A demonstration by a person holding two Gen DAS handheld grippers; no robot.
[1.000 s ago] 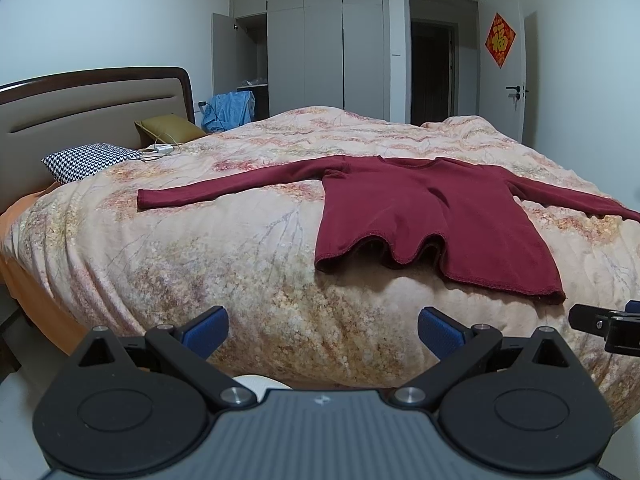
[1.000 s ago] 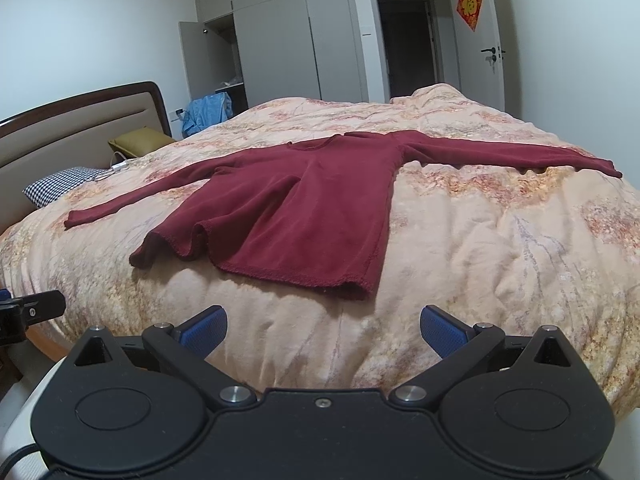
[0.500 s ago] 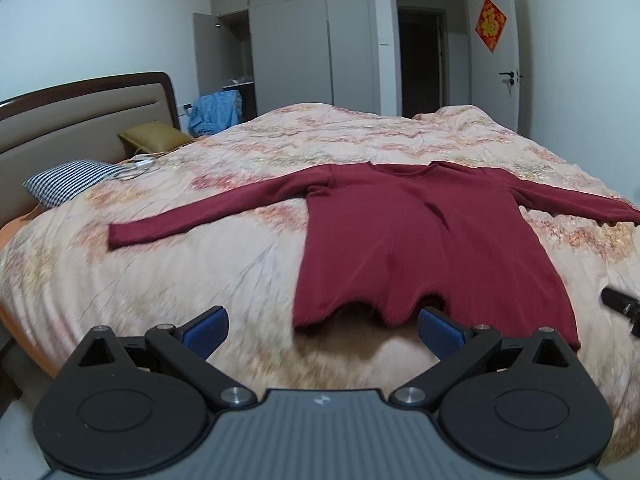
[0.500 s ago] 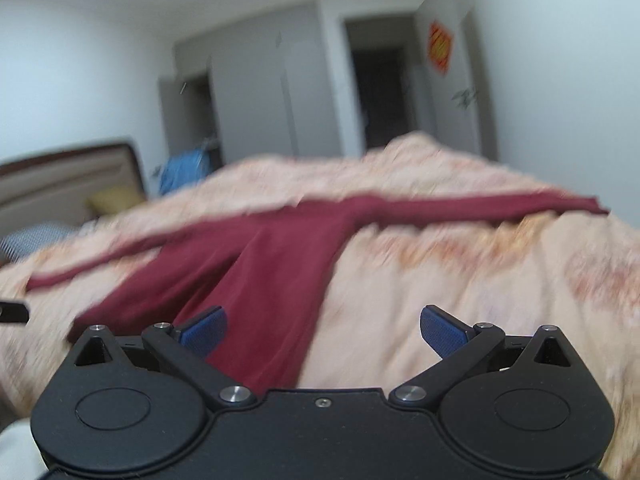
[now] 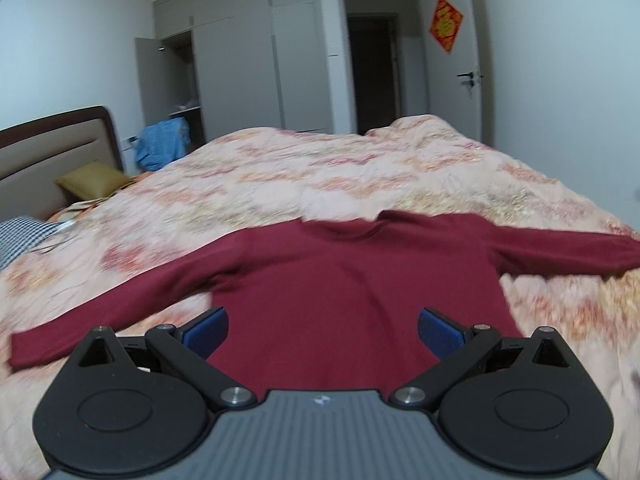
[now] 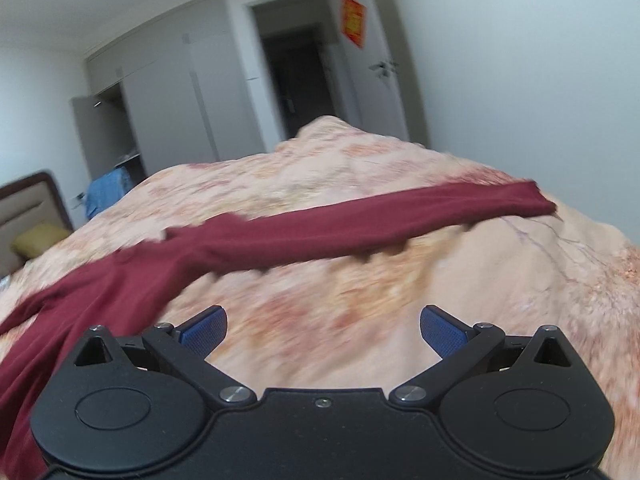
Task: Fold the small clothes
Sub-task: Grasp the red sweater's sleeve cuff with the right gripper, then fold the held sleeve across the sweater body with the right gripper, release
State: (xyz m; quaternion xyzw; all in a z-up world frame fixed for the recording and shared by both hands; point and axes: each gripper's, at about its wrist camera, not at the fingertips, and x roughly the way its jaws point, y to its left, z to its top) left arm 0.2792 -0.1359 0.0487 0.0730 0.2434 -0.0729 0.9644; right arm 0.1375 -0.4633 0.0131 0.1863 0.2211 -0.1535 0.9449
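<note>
Both claws move in over bed point(image 5: 360, 168). Left claw point(image 5: 322, 330), jaws apart, now above sweater point(image 5: 340, 280) body; right claw point(image 6: 323, 330), jaws apart, nears outstretched sleeve point(image 6: 380, 224), probably first fold. Sweater flat, unfolded.

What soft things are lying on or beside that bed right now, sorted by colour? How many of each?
Dark red: 1, the long-sleeved top spread flat on the bedspread
Mustard yellow: 1, a pillow
Black-and-white check: 1, a pillow
Blue: 1, a garment heaped past the bed
Total: 4
</note>
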